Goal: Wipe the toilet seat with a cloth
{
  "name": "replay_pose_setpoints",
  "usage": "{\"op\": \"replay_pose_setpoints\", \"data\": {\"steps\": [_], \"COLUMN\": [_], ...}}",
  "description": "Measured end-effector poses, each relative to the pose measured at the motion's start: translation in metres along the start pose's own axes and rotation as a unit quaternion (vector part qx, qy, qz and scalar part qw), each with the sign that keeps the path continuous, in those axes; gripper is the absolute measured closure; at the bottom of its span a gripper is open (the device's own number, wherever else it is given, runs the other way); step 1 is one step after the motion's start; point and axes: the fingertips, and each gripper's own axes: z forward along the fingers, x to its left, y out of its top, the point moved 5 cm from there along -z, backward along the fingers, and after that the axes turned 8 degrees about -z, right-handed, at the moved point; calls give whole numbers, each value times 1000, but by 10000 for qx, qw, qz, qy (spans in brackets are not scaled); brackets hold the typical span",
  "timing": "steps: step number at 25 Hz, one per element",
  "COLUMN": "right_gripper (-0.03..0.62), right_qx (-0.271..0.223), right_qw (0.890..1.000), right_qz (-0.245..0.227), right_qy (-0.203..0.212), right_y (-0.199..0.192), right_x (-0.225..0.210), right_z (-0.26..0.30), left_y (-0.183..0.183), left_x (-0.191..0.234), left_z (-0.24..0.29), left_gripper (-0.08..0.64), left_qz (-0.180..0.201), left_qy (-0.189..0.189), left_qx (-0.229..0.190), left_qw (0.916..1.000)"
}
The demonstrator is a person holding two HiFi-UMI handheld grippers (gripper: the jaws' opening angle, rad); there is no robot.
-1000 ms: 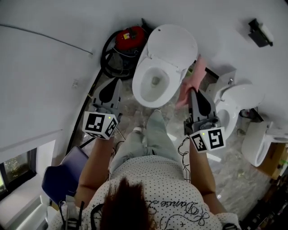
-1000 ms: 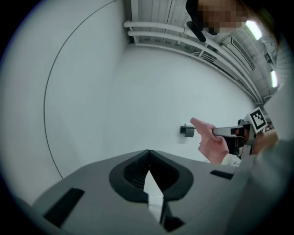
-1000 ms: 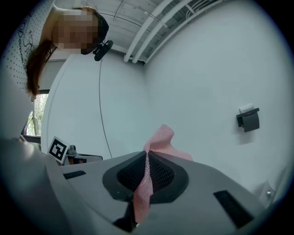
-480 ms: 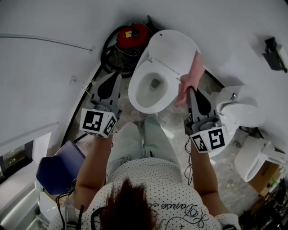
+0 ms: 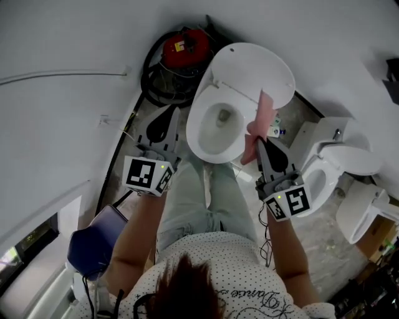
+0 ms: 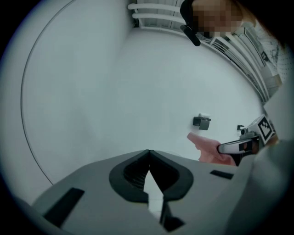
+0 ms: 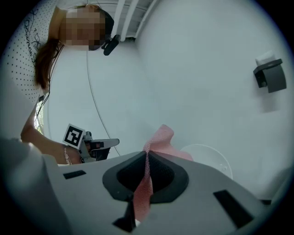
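Left gripper (image 6: 149, 153) closed and empty before a white wall (image 6: 92, 82).

Jaws pressed together at the tips, with nothing between them. To the right and further away, a pink cloth (image 6: 206, 146) pinched in the right gripper (image 6: 221, 148), marker cube (image 6: 265, 129) just behind. Above the cloth, on the wall, a small dark holder (image 6: 201, 121). On the left, a thin cable (image 6: 24, 114) curving along the wall. At the top, white bars (image 6: 151, 13) and part of a person in a dotted shirt (image 6: 272, 48).

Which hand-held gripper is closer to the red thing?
Left. The left hand-held gripper is just below the red thing; the right hand-held gripper, holding the cloth, is farther, across the toilet.
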Motion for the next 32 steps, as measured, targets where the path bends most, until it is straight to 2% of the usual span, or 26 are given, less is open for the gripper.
{"op": "replay_pose_setpoints", "data": {"steps": [4,7,11,13,19,24,32], "right_gripper": [569,569,569,569,569,569,569], "right_qx": [98,167,182,204,389,442,513], "right_qw": [9992,9974,9932,9910,9865,9893,9925], "right_qz": [270,427,638,714,878,804,799], "right_qy": [-286,-551,-956,-1117,-1327,-1130,-775], "right_y": [-8,-16,-27,-34,-58,-81,-144], "right_x": [14,26,32,33,27,18,-12], "right_z": [39,68,109,123,151,168,196], "left_y": [-5,-6,-15,-20,-49,-86,-150], "left_x": [39,61,90,104,137,145,153], "left_z": [30,52,80,91,113,118,142], "left_gripper": [558,560,560,560,560,560,560], "left_qz": [87,147,177,140,-93,-262,-387], "left_qy": [-233,-575,-1134,-1269,-1221,-1095,-676], "left_qx": [204,365,686,776,977,1151,1134], "left_qw": [9995,9976,9910,9888,9877,9870,9905]}}
